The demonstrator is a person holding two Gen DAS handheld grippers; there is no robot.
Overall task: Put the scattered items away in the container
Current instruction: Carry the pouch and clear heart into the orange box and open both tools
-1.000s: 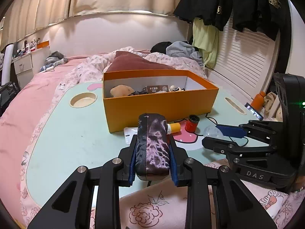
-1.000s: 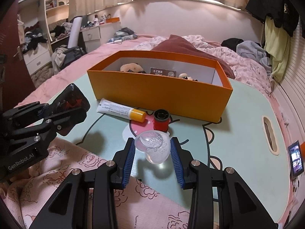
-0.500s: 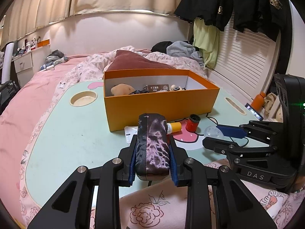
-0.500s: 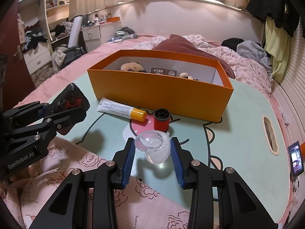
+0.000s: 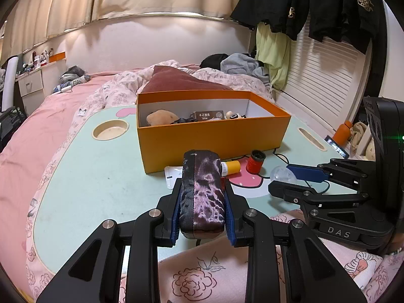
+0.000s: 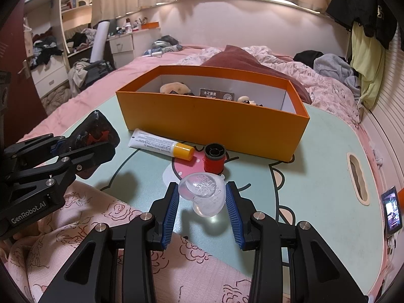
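A: Left gripper (image 5: 202,192): clamped on dark patterned pouch (image 5: 202,189), both blue pads pressed against its sides. Pouch end-on to the lens; near end cut off behind the jaw frame, far end blocking the table directly ahead.

B: Right gripper (image 6: 202,199): closed on clear plastic lid (image 6: 202,192), pads touching its rim on both sides. Embossed lettering on top, not legible. Lower lobe of the lid transparent, hard to outline against the table.

A: Orange box (image 5: 212,131) ahead of the left gripper, beyond the pouch, open-topped, resting on mint lap table (image 5: 96,171). Contents only partly seen over the near wall: tan soft lump, small dark carton, small white-and-black piece. Rest hidden.

B: Ahead of the right gripper, between it and the box: red spool (image 6: 214,157) upright, just beyond the lid. White tube with yellow cap (image 6: 161,146) lying ahead and to the left, close to the box wall. In the left wrist view, tube mostly hidden behind the pouch; only cap and crimped end showing.

A: Thin black cable (image 5: 285,160) trailing from the box corner, far end lost behind the right gripper.

B: Floral pink fabric (image 6: 126,240) under both grippers, covering the near table edge.
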